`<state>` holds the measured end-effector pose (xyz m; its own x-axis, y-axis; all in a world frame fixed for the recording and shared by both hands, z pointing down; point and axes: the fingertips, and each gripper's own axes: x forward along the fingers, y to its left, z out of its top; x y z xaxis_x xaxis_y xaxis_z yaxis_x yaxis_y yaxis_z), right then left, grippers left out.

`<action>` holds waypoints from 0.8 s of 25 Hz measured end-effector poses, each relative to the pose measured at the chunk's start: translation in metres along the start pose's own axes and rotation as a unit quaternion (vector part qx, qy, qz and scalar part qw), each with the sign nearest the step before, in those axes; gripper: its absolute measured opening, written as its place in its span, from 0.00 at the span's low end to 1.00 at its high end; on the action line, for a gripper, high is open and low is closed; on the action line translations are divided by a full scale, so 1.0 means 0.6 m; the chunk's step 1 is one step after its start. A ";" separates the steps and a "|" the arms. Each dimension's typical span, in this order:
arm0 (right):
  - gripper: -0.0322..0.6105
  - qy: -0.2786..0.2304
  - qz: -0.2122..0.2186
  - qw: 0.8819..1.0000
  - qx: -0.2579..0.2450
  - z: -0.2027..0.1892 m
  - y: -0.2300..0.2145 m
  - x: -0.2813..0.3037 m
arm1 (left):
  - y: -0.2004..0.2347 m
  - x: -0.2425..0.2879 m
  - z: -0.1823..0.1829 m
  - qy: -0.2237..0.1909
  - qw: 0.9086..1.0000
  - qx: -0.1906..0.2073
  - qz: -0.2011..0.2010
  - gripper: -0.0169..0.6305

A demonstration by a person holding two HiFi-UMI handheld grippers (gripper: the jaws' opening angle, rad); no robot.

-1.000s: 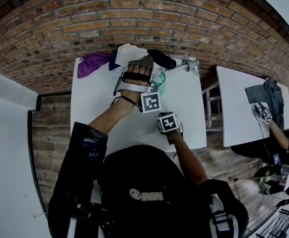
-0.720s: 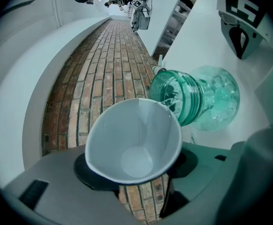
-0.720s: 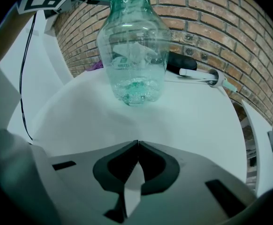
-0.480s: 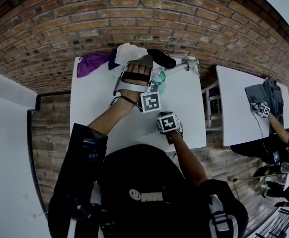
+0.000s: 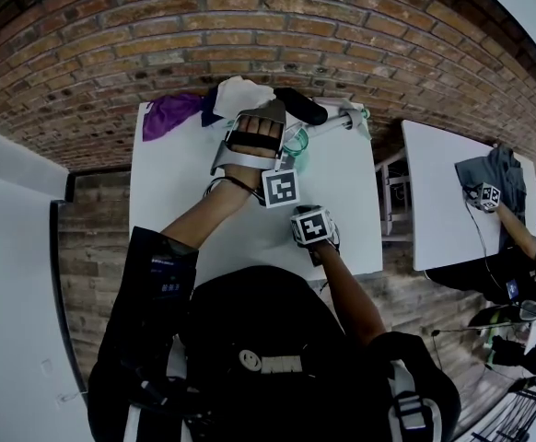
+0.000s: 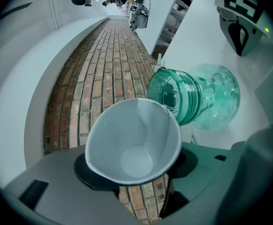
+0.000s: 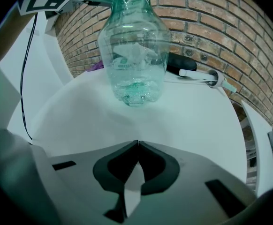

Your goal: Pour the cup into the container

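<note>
Barely any change since the earlier frames: the left gripper (image 6: 134, 167) with the cup (image 6: 135, 137) has edged a touch toward the brick wall (image 5: 250, 26) and stays tipped at the bottle (image 6: 195, 97). The right gripper (image 7: 136, 146) hasn't shifted.

The cup sits between the left fingers (image 6: 87, 170), pinched at its lower body, one finger on each side. Its base is down near the pads and its rim is out past the fingertips. The whole gripper is rolled over sideways, so the cup's long axis is strongly tilted. The open mouth faces back toward the left gripper view's camera, and the white inside base is visible. The far edge of the rim lies right at the bottle's open threaded neck; whether they touch I cannot tell.

The bottle is clear green and stands upright on the white desk (image 7: 197, 121), long axis vertical, neck up, near the back edge by the wall.

The right fingers are pressed together at the tips. The right gripper is low over the front of the desk, aimed at the bottle and well apart from it.

A purple cloth (image 5: 171, 116) and a white cloth (image 5: 242, 95) lie at the back of the desk.
</note>
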<state>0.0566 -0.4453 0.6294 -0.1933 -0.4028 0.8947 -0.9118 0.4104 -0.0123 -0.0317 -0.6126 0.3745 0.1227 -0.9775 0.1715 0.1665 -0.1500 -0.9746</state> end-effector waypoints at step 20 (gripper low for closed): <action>0.06 -0.006 -0.003 1.000 -0.003 0.000 -0.001 -0.001 | 0.001 -0.001 0.001 0.001 1.000 0.019 0.007 0.48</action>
<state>0.0569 -0.4454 0.6289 -0.1927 -0.4145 0.8894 -0.9109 0.4126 -0.0051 -0.0312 -0.6118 0.3741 0.1235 -0.9798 0.1572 0.2018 -0.1303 -0.9707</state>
